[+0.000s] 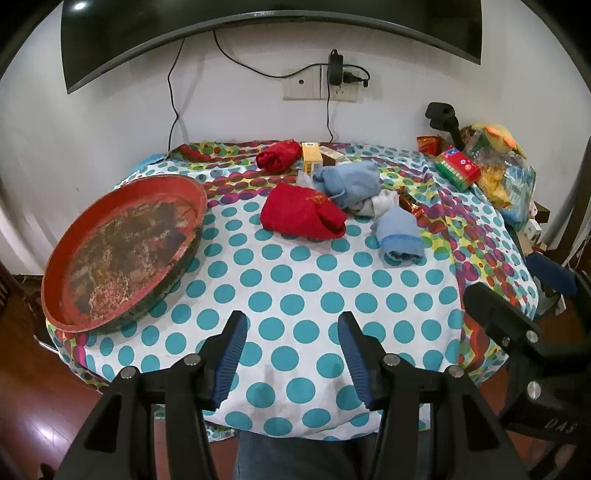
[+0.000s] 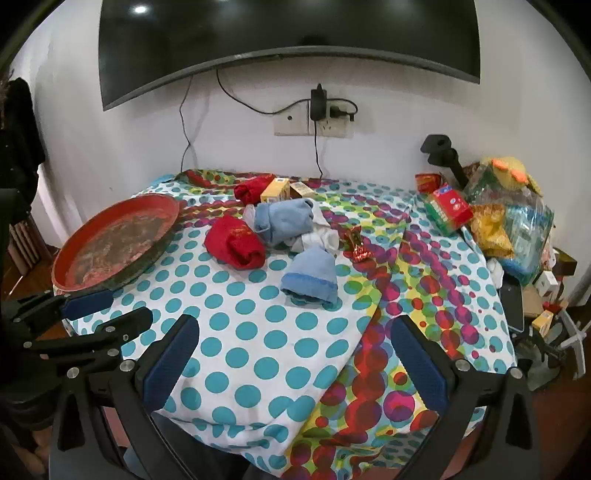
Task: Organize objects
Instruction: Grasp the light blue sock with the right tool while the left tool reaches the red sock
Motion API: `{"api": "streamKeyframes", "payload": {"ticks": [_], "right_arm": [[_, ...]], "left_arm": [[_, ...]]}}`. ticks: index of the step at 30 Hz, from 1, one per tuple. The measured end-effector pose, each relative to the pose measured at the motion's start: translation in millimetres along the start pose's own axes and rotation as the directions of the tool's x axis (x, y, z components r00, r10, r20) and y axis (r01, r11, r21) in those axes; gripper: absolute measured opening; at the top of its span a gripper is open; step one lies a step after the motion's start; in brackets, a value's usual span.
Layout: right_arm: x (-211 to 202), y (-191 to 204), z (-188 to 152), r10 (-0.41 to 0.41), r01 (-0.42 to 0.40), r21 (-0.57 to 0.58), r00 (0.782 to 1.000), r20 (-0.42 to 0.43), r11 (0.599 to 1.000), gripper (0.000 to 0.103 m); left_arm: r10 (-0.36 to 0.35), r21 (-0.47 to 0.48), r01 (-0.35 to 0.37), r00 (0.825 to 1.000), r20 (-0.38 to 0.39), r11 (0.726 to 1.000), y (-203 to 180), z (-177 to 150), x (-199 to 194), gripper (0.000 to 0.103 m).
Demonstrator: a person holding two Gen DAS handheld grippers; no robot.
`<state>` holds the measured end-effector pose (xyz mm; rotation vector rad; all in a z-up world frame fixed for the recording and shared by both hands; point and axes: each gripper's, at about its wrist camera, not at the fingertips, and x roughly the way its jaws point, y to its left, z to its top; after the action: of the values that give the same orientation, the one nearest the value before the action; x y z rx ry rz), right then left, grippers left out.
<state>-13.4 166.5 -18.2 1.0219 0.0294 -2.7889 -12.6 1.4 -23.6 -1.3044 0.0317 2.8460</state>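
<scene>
Left wrist view: left gripper [image 1: 292, 354] hangs over the near table edge, fingers apart, nothing between them; ribbed blue pads [image 1: 232, 358] on black plastic arms with silver bolts. Right gripper [image 2: 291, 360] likewise spread wide and empty, low over the cloth [image 2: 258, 343].

Writing: TV [image 1: 258, 22] bezel has small lettering, too small to read for certain. Embossed letters on the right gripper's body at the frame edge, roughly "DAS". Red-green box [image 2: 447, 208] carries print, unreadable. Yellow carton [image 1: 311, 156] label also too small.

Task items sit mid-table in a loose cluster: folded red cloth [image 1: 301, 210] with gold embroidery, soft knit; rolled light-blue sock [image 1: 400, 232] with darker blue cuff, just right of it; crumpled blue cloth [image 1: 349, 181] behind, touching a white-grey bundle [image 2: 317, 240]; second red roll [image 1: 277, 155] further back beside the carton. Shiny red foil wrapper [image 2: 357, 245] near the bundle.

Tray [image 1: 55, 266]: round, red, shallow rim, inner paint badly worn and flaking, left side of table, tilted, overhanging the edge.

Cloth is polka-dot, teal on white, overlapping multicolour dots to the right. Crinkly plastic snack bags [image 2: 517, 229] piled at the far right.
</scene>
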Motion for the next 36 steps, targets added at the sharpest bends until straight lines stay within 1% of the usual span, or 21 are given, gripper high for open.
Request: {"api": "streamKeyframes", "payload": {"ticks": [6,13,16,21,23,27,29,31,36], "right_arm": [[3,2,1,-0.002,0.002,-0.001,1.0,-0.023,1.0,0.103],[5,6,-2,-0.025,0.024,-0.023,0.999,-0.022,0.999,0.103],[9,6,-4,-0.03,0.029,-0.034,0.999,-0.018,0.999,0.103],[18,0,-4,-0.023,0.023,-0.028,0.999,-0.027,0.999,0.103],[24,-3,-4,-0.029,0.028,-0.027,0.999,-0.024,0.999,0.103],[43,-13,1,0.006,-0.006,-0.004,0.999,-0.032,1.0,0.103],[53,-17,4,0.001,-0.001,-0.007,1.0,-0.023,1.0,0.103],[66,-20,7,-0.011,0.011,-0.02,0.999,-0.032,1.0,0.103],[99,-16,15,-0.041,0.037,-0.08,0.998,-0.051,0.996,0.101]], "left_arm": [[0.013,0.0,-0.013,1.0,-0.005,1.0,1,0,-1,0.053],[0.013,-0.008,-0.013,1.0,-0.005,1.0,2,-1,-2,0.053],[0.013,-0.014,-0.013,1.0,-0.006,1.0,5,0,2,0.053],[0.009,-0.025,-0.01,0.999,-0.032,1.0,14,-2,17,0.053],[0.006,-0.027,-0.008,0.999,-0.046,1.0,19,-3,25,0.053],[-0.003,-0.047,0.001,0.999,-0.052,0.999,31,-4,39,0.053],[-0.012,-0.063,0.008,0.998,-0.058,0.998,36,-3,46,0.053],[-0.022,-0.073,0.017,0.997,-0.068,0.997,39,0,54,0.053],[-0.01,-0.065,0.003,0.995,-0.1,0.998,41,12,78,0.053]]}}
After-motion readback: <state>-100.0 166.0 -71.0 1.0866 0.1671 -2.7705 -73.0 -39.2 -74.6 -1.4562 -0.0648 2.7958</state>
